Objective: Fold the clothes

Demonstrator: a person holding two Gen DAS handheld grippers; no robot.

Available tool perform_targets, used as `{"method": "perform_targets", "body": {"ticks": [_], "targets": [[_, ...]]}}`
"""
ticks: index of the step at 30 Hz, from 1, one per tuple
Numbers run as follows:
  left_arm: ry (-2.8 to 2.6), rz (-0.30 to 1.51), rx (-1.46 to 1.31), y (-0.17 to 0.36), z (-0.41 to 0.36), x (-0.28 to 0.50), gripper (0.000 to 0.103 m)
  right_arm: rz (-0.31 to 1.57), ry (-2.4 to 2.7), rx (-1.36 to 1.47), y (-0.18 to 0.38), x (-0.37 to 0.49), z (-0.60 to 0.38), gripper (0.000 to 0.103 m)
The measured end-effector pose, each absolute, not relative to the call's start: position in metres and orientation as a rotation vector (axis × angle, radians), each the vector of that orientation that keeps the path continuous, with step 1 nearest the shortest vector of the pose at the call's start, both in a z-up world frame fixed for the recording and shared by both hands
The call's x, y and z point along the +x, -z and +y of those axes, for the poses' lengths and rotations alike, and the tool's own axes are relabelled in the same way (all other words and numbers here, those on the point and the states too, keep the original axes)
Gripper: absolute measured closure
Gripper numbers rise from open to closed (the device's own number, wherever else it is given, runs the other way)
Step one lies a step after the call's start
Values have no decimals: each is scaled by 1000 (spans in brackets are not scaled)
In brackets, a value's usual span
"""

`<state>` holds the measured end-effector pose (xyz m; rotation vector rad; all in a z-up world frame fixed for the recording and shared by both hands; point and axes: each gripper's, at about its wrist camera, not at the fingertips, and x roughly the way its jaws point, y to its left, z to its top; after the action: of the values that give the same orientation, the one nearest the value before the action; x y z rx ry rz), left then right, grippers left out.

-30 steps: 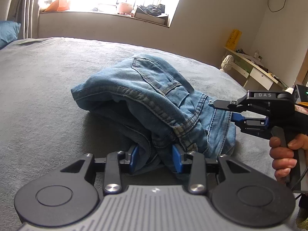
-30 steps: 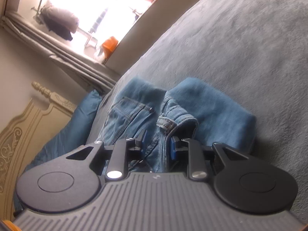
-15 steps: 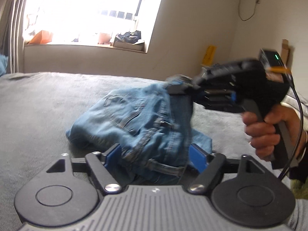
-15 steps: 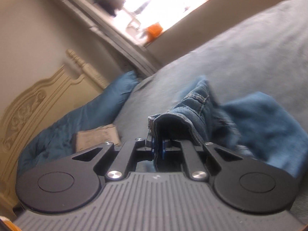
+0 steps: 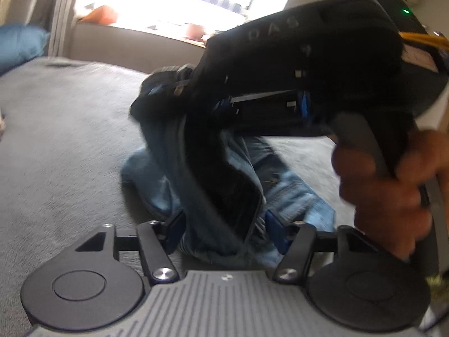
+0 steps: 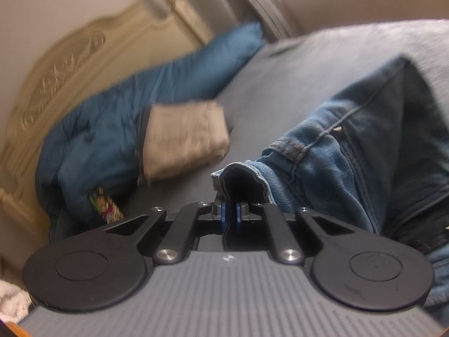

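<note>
Right gripper (image 6: pixel 230 214) is clamping the jeans (image 6: pixel 350 151) waistband; left gripper (image 5: pixel 224 231) is closing around bunched denim. Advice: seat left grip before lifting.

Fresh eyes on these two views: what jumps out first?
The jeans dominate: the right tool is shut on a denim edge, lifting it off the grey bed. In the left view, the left tool straddles more denim, jaws closing. A folded beige cloth lies against the blue pillow.
</note>
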<state>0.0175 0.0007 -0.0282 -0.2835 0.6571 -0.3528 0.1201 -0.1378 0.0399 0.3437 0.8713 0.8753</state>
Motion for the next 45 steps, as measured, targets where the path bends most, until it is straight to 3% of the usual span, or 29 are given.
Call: {"method": "perform_targets", "body": {"ticks": [3,8,14,21,32,40,42,43,45], "targets": [[315,690,-332,36,9,24,56,924,-895,311,-32,123,-118,97],[271,719,-366,41,15,30,87,944,-891,309,-35,120,-113,87],[230,741,-434,46,27,41,88,923,-932,376,-51,112,-136,64],[192,755,-485,54,44,49,88,808,-702,509,-46,100,-218,47],[165,769,-493,48,52,45,88,844,-266,597,18,115,-292,47],[145,764,-485,53,43,45,89,829,-408,565,9,146,-268,47],[142,755,-481,51,42,42,90,844,-438,526,8,157,-255,70],[141,749,-479,49,44,40,91,846,-433,512,7,158,-251,91],[128,727,-480,44,48,36,91,846,-417,493,5,152,-246,93]]}}
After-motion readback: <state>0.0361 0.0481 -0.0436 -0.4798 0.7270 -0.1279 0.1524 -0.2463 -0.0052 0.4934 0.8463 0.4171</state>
